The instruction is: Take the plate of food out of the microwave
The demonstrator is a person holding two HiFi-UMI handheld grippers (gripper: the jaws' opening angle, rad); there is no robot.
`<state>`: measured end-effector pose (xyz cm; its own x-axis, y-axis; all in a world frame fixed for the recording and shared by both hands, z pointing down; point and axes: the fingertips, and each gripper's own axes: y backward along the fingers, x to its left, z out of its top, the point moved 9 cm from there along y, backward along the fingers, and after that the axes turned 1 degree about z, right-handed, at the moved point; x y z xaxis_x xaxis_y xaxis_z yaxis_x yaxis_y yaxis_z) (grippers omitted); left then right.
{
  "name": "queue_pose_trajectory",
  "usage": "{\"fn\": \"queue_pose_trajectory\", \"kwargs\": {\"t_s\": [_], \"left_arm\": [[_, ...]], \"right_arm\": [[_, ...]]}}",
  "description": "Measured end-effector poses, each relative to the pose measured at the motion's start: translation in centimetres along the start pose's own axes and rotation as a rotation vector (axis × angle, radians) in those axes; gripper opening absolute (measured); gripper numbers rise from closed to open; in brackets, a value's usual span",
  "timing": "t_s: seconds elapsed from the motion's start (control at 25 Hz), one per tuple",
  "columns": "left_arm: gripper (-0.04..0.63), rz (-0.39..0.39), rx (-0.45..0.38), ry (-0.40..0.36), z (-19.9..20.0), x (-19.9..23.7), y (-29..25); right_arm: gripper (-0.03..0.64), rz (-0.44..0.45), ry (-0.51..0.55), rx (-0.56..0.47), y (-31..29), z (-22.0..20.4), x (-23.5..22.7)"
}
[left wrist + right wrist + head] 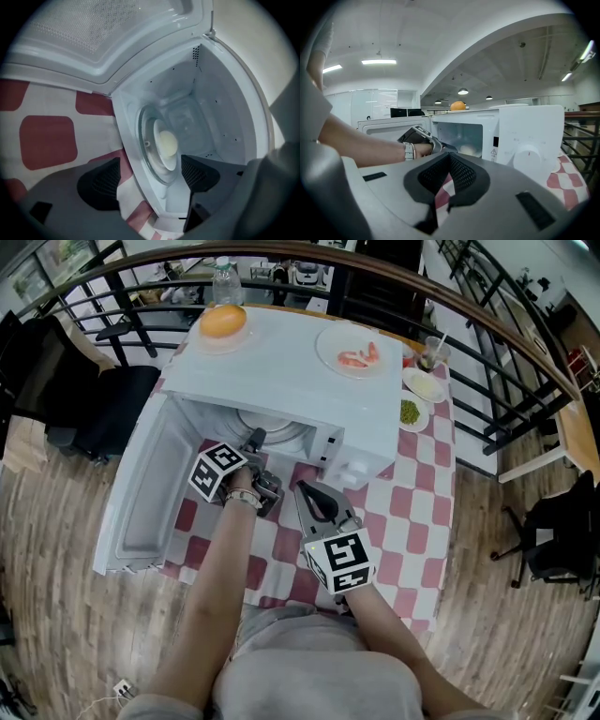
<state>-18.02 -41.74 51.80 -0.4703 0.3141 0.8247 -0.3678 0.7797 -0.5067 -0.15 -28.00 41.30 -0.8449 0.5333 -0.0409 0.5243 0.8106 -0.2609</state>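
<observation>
The white microwave stands on a red-and-white checked cloth with its door swung open to the left. Inside, a small plate of pale yellow food rests on the glass turntable; the food also shows in the right gripper view. My left gripper is at the mouth of the cavity, open, with nothing between its pads and the plate just ahead of them. My right gripper hovers shut over the cloth in front of the microwave's control panel.
On top of the microwave sit an orange on a plate and a plate of red food. To the right of it are small dishes, a glass with a straw and the table edge. A black chair stands on the left.
</observation>
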Motion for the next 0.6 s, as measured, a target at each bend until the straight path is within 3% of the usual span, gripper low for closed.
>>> {"fn": "queue_pose_trajectory", "kwargs": {"t_s": [0.24, 0.6], "left_arm": [[0.391, 0.121, 0.032, 0.11, 0.2, 0.7, -1.9], [0.391, 0.251, 0.02, 0.184, 0.7, 0.2, -3.9]], "right_arm": [[0.023, 0.001, -0.006, 0.018, -0.9, -0.5, -0.4], [0.023, 0.004, -0.012, 0.051, -1.9, -1.4, -0.7]]}}
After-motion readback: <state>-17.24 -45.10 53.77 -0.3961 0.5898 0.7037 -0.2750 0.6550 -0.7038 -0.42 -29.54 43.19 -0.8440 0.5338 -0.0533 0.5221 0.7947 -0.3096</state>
